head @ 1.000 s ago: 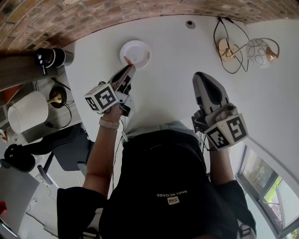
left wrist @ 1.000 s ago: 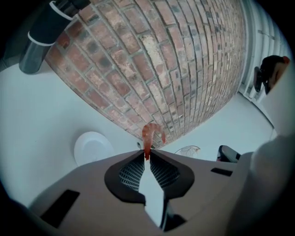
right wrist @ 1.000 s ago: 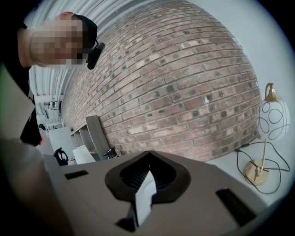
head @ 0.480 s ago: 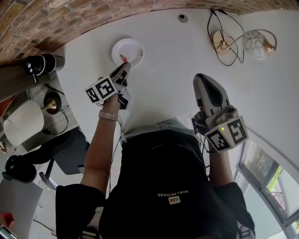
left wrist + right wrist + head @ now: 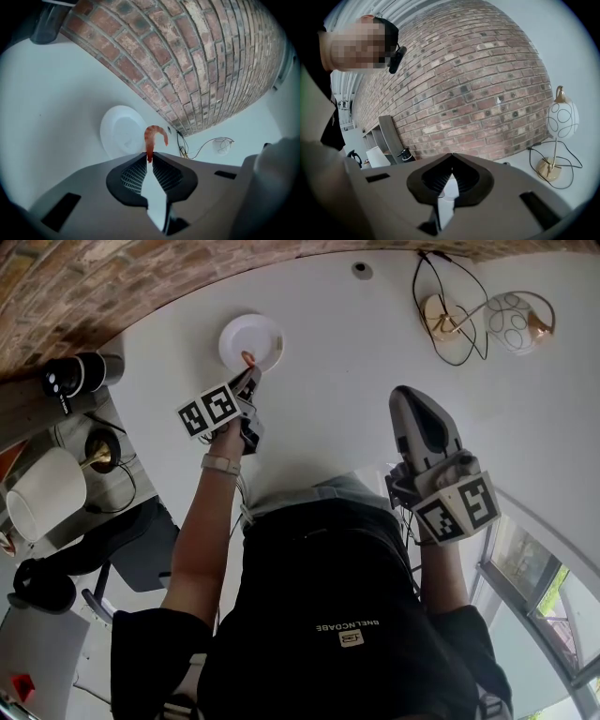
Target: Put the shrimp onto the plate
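The left gripper [image 5: 149, 158] was clamped on the tail end of the shrimp [image 5: 153, 137]; the curled orange body stuck out past the jaw tips, which were nearly together; just ahead of and below those tips lay the white plate [image 5: 117, 136], the shrimp over its near edge in the head view; the right gripper [image 5: 452, 155] had its jaws closed with nothing between them, well apart from the plate, a lamp [image 5: 561, 119] ahead to its right on the white table [image 5: 356, 362].
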`<state>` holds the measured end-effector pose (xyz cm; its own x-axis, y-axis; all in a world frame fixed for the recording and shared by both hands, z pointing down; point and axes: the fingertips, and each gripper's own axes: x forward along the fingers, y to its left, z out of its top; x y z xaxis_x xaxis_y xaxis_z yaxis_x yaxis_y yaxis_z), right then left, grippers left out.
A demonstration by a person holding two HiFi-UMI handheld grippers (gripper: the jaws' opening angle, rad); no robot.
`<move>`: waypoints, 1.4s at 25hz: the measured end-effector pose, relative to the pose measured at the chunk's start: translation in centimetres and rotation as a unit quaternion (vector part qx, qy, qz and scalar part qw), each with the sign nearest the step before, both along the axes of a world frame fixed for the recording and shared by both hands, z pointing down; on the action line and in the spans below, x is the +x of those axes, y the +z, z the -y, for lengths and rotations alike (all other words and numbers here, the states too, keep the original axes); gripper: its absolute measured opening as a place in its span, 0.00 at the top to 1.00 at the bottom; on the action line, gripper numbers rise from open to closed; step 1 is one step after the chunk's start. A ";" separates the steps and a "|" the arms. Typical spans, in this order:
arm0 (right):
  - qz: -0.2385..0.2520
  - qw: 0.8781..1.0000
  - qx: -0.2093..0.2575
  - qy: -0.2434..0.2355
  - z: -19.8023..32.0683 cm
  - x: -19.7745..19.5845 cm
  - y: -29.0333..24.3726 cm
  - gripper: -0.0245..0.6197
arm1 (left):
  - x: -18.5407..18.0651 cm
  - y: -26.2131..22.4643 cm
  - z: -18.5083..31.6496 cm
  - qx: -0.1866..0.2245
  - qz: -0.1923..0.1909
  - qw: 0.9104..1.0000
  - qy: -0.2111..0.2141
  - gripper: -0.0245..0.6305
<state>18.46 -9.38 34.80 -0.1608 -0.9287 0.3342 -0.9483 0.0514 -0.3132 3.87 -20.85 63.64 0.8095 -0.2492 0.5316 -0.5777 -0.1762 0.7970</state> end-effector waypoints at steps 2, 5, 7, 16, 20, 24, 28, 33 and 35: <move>0.001 1.000 -0.001 0.001 -0.1 0.1 0.1 0.96 | -0.2 0.8 -0.2 -0.010 0.014 1.000 0.002 0.90; 0.001 1.000 -0.002 0.003 -0.1 0.3 0.2 0.96 | -0.4 1.7 -0.4 -0.021 0.032 0.999 0.005 0.90; 0.001 1.000 -0.002 0.003 -0.1 0.4 0.2 0.96 | -0.6 2.1 -0.5 -0.028 0.036 0.999 0.004 0.90; 0.000 1.000 -0.004 0.008 -0.1 0.8 0.4 0.96 | -0.6 3.4 -0.4 -0.042 0.052 0.998 0.002 0.90; 0.002 1.000 -0.004 0.011 -0.1 0.9 0.4 0.96 | -0.6 3.8 -0.5 -0.043 0.061 0.997 0.006 0.90; 0.002 1.000 -0.004 0.011 -0.2 1.1 0.4 0.96 | -0.7 4.0 -0.4 -0.045 0.070 0.997 0.004 0.90; 0.001 1.000 -0.004 0.014 -0.3 1.3 0.4 0.96 | -0.6 4.2 -0.4 -0.047 0.069 0.996 0.007 0.90; 0.000 1.000 -0.002 0.019 -0.5 1.7 0.3 0.96 | -0.5 4.2 -0.4 -0.048 0.069 0.996 0.005 0.90; 0.000 1.000 -0.002 0.020 -0.5 1.7 0.3 0.96 | -0.4 4.2 -0.3 -0.047 0.069 0.996 0.007 0.90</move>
